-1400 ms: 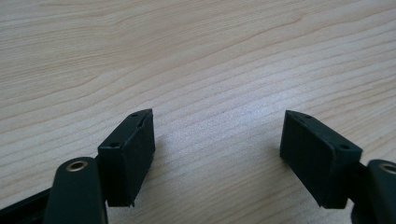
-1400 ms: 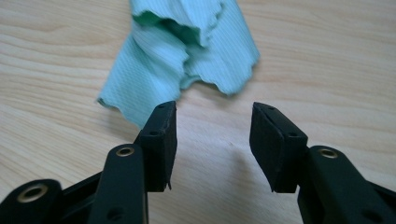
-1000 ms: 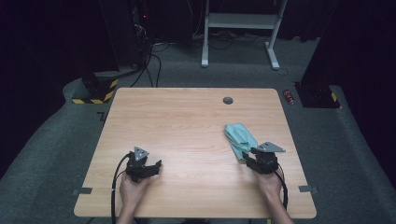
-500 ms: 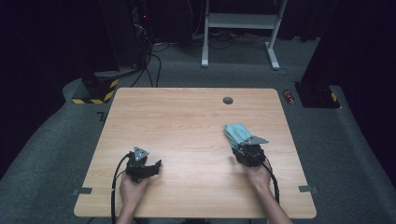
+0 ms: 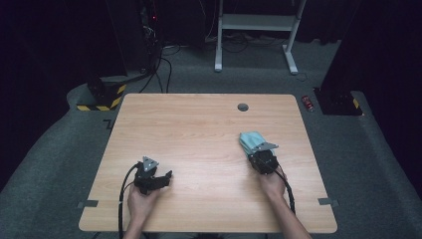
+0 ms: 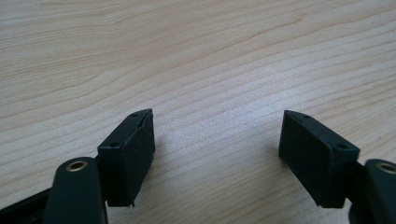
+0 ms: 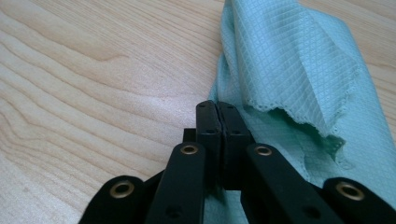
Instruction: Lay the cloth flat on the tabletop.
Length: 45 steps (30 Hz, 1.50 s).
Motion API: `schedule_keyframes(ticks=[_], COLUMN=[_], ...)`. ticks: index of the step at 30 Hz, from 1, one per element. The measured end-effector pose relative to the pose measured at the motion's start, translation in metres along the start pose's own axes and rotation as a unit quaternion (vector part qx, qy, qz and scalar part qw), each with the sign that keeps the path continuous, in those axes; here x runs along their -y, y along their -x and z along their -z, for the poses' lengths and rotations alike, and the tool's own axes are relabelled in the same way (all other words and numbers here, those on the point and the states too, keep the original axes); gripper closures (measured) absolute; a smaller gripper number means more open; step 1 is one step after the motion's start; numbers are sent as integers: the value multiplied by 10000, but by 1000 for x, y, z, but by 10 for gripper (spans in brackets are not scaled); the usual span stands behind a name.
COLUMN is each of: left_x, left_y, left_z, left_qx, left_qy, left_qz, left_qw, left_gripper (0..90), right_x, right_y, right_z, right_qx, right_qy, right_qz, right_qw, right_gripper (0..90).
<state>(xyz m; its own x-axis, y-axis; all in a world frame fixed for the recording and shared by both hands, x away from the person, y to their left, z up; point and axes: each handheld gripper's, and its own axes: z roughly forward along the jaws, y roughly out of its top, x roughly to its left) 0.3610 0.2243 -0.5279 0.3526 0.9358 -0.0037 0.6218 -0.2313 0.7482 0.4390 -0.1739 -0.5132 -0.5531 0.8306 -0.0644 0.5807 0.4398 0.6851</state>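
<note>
A crumpled teal cloth (image 5: pixel 250 140) lies on the right half of the wooden table (image 5: pixel 199 124). My right gripper (image 5: pixel 255 150) sits at its near edge. In the right gripper view the jaws have just been closing and the gripper (image 7: pixel 218 109) now stands shut, pinching the left edge of the cloth (image 7: pixel 299 60), which also lies under the jaws. My left gripper (image 5: pixel 168 175) rests low over bare wood near the front left. In its own view the left gripper (image 6: pixel 217 144) is open wide with nothing between the pads.
A small round dark grommet (image 5: pixel 243 107) is set in the table's far edge. Beyond the table stand a white desk frame (image 5: pixel 256 30) and a yellow-and-black striped base (image 5: pixel 102 99) on grey carpet. A small red thing (image 5: pixel 309 103) lies on the floor at the right.
My right gripper slid left and forward onto the near edge of the cloth, and its jaws went from open to shut. The left gripper stayed where it was.
</note>
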Motion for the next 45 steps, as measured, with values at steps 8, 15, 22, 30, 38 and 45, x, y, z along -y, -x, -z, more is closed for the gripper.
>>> schedule_keyframes(ticks=[8,15,22,30,38,45], left_x=[0,1,-5,-12,-21,-27], left_y=[1,2,5,14,23,29], left_z=[0,1,-3,-6,-11,-13], left_qx=[-24,25,352,529,764,965], left_qy=[15,19,60,8,4,55], left_qz=[11,-12,130,38,19,83], left_qw=[10000,10000,9993,9986,9971,9953], left_gripper=[274,273,282,294,303,314], right_x=[-2,-5,-8,-11,-14,-23], right_y=[-9,-28,-49,-69,-89,-110], right_z=[4,10,8,8,0,-6], right_qx=[-259,-556,-776,-1023,-1240,-1479], right_qy=[197,344,353,468,462,435], right_qz=[60,224,317,444,589,726], right_qw=[9995,9976,9959,9927,9894,9854], right_gripper=[900,900,900,900,900,900])
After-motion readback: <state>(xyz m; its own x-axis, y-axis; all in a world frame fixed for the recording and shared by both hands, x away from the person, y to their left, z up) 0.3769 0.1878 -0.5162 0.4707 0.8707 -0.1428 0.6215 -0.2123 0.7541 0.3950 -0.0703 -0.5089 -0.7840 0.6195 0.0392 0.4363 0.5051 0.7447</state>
